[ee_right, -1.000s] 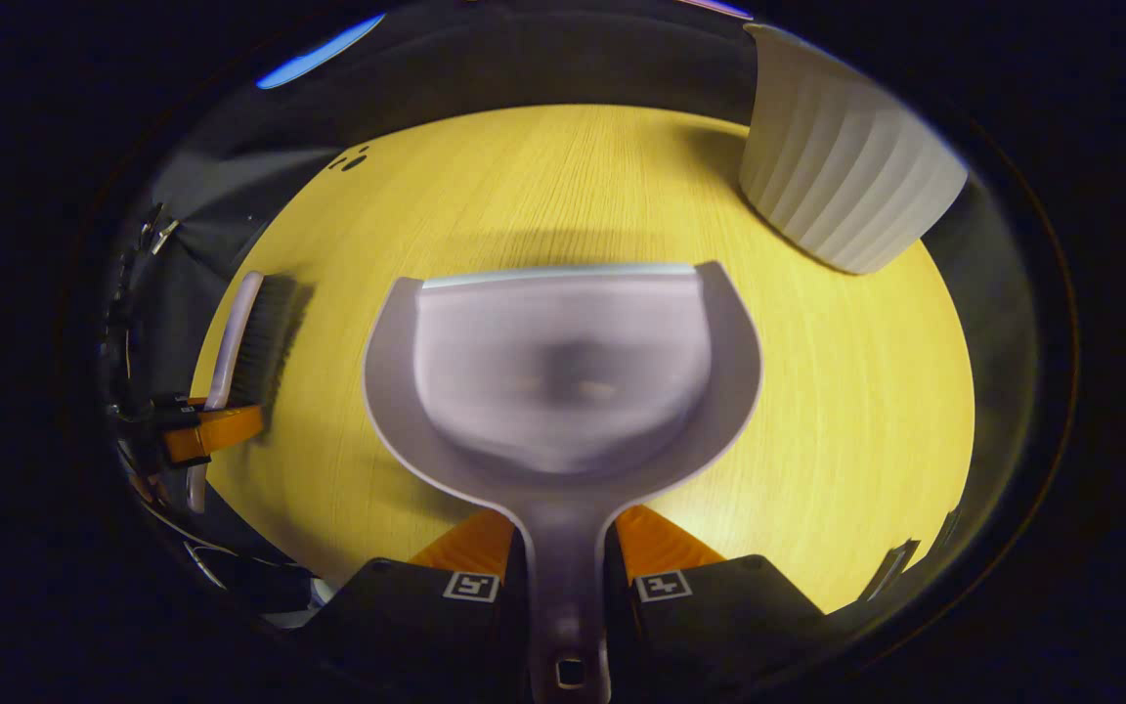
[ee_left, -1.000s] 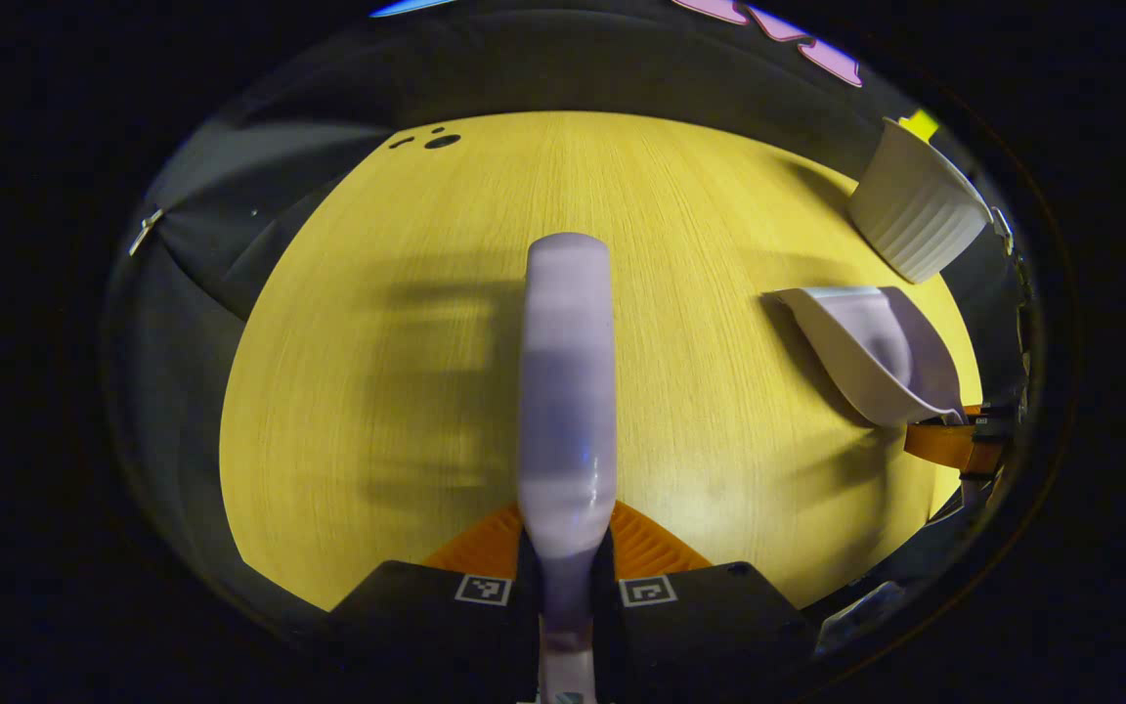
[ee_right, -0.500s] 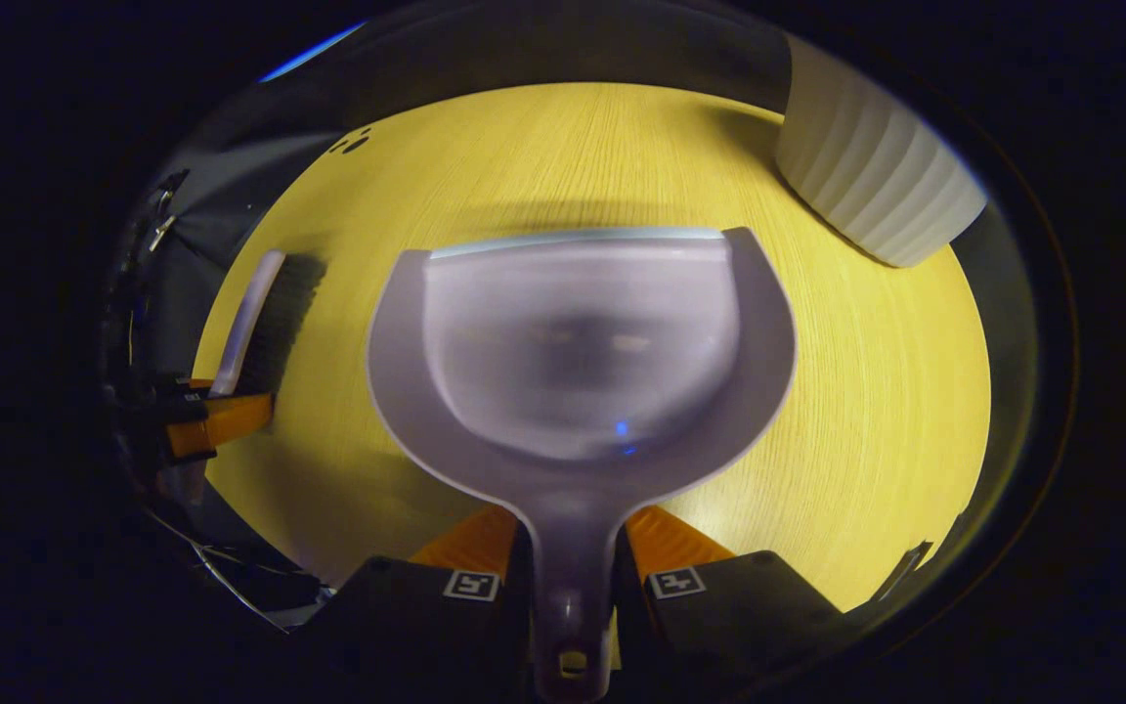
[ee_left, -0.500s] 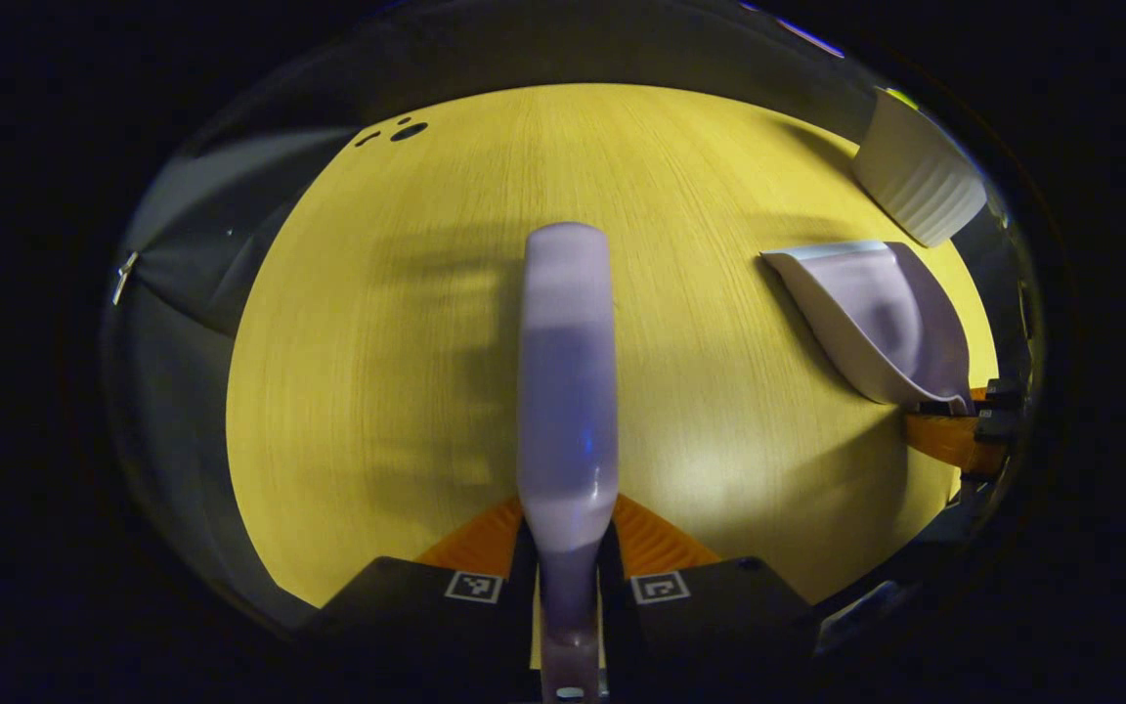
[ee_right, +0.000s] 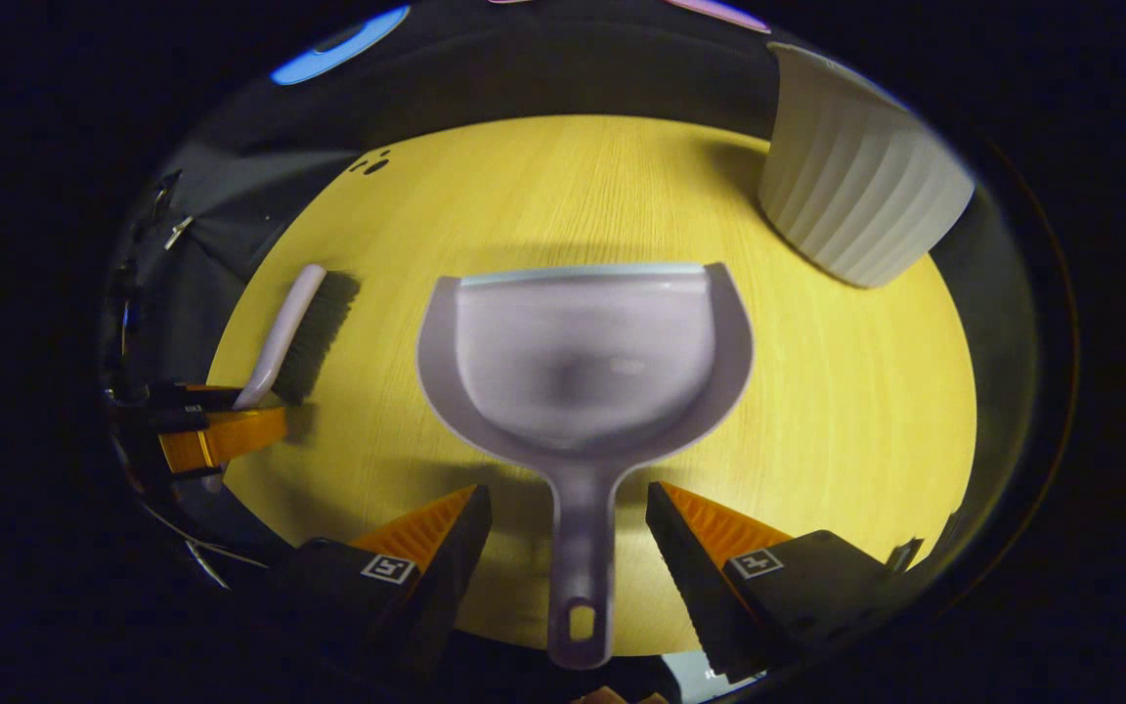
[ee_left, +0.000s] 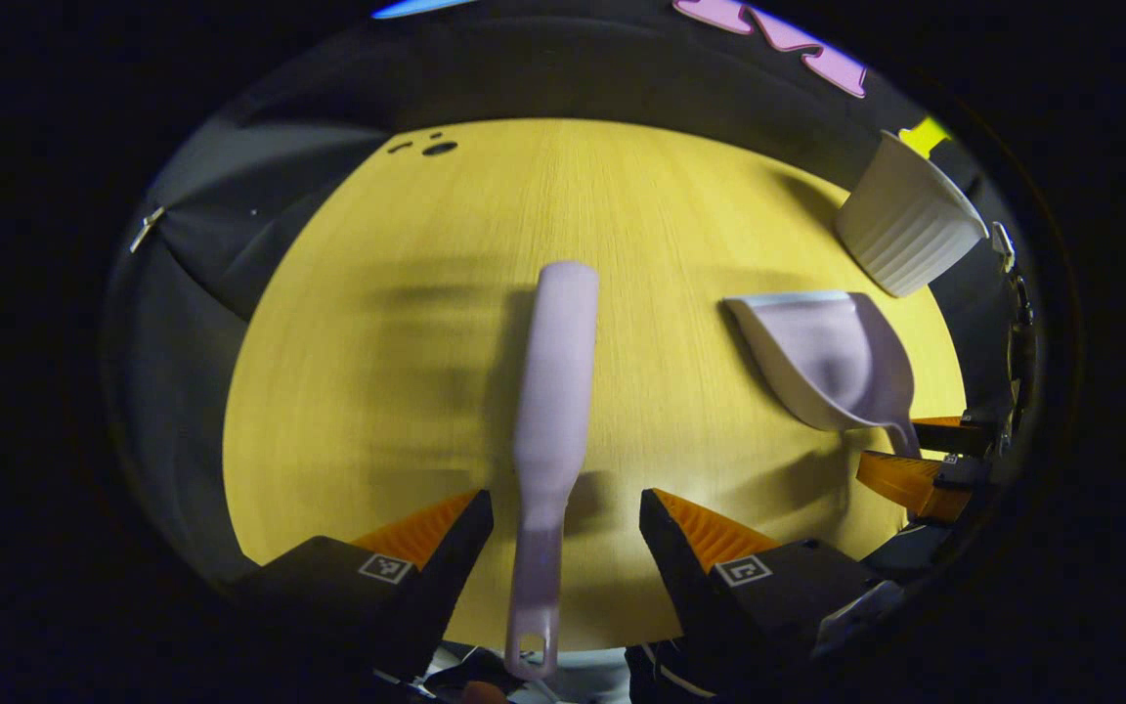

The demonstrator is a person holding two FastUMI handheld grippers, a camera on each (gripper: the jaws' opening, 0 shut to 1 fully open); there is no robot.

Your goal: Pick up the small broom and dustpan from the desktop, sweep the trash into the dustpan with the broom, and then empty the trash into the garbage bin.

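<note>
Left hand-held gripper: fingers spread wide, clear of the small pale lilac plastic broom on both sides. Half a second ago clamped on the handle; now released. Broom lying flat on the yellow wood-grain desk, handle with hanging hole running back between the fingers, not touched by either. In the right gripper view, same broom seen at far left with its dark bristles facing right, left hand-held gripper just behind it.

Right hand-held gripper: fingers likewise parted, gap visible on each side of the handle of the pale lilac plastic dustpan. Pinched on that handle half a second ago; grip now let go. Dustpan resting on the desk, open lip facing away, handle pointing back between the fingers. Pan interior blurred; contents cannot be told. In the left gripper view, dustpan at right, right hand-held gripper close behind its handle.

White ribbed garbage bin standing at the far right of the desk, beyond the dustpan and apart from it; also noted in the left gripper view at upper right. Small dark holes near the far left edge of the desk.
</note>
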